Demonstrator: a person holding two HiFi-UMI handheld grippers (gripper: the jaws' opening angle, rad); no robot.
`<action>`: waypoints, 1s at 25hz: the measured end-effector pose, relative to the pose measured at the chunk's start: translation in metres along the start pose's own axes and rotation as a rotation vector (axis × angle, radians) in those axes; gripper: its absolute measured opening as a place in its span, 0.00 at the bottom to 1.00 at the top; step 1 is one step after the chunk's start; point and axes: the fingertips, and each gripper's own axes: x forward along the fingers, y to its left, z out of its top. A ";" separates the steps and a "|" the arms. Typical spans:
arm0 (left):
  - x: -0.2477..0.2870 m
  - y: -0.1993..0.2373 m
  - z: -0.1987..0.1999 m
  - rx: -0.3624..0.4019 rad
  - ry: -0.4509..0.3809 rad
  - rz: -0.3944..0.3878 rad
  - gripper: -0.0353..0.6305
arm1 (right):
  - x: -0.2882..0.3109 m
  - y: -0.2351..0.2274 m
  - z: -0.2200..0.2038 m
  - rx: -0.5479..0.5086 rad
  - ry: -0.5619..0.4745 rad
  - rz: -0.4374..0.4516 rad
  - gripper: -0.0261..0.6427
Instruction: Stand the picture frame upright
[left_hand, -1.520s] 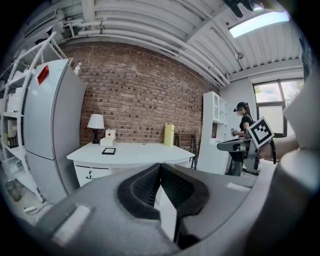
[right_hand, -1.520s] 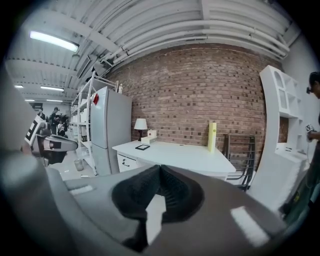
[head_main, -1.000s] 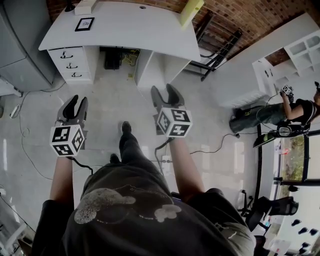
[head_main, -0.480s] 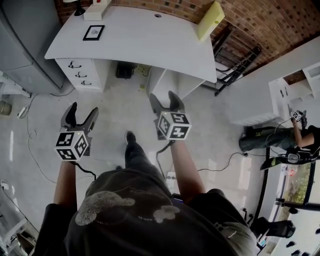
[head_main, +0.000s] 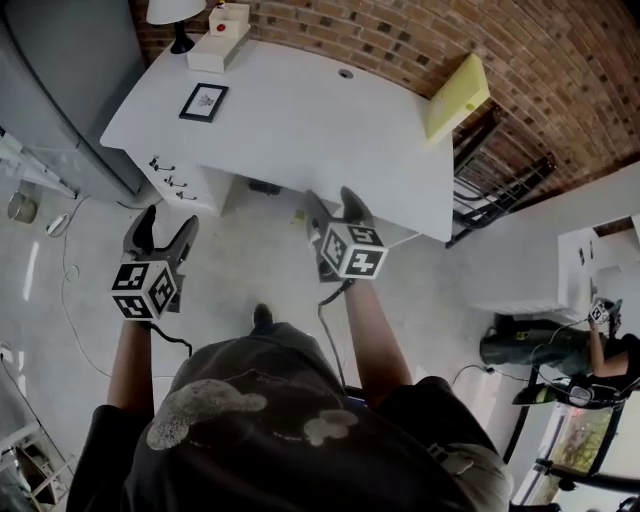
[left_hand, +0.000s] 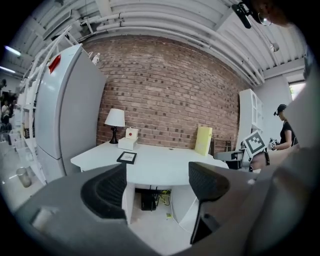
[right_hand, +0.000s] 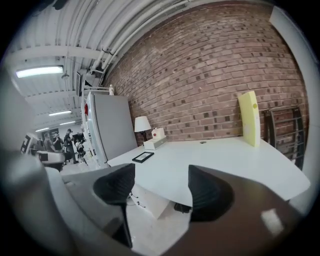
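White desk (head_main: 320, 130), picture frame (head_main: 204, 102) flat (near box (head_main: 220, 50)), left claw (head_main: 167, 222), right claw (head_main: 331, 198) gaping empty.

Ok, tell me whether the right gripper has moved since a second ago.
Yes. The right gripper has moved forward: its tips now overlap the front edge of the desk; earlier they sat well short of it.

We stand in a lab hall dressed as a home office: a white desk (head_main: 300, 130) against a brick wall (left_hand: 170, 85), a lamp (head_main: 175, 14) on its far left corner, a fridge (left_hand: 65, 110) beside it. Bare ceiling pipes (left_hand: 165, 20), floor cables (head_main: 64, 275) and another person (head_main: 545, 348) with a marker cube (head_main: 601, 312) show the lab.
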 end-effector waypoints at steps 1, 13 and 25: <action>0.006 0.003 0.004 0.000 0.000 0.015 0.62 | 0.011 -0.003 0.005 0.000 0.003 0.011 0.53; 0.044 0.059 0.012 0.002 0.041 0.102 0.62 | 0.101 0.026 0.007 0.035 0.061 0.122 0.53; 0.163 0.185 0.023 0.049 0.117 -0.094 0.62 | 0.200 0.043 0.007 0.112 0.095 -0.105 0.53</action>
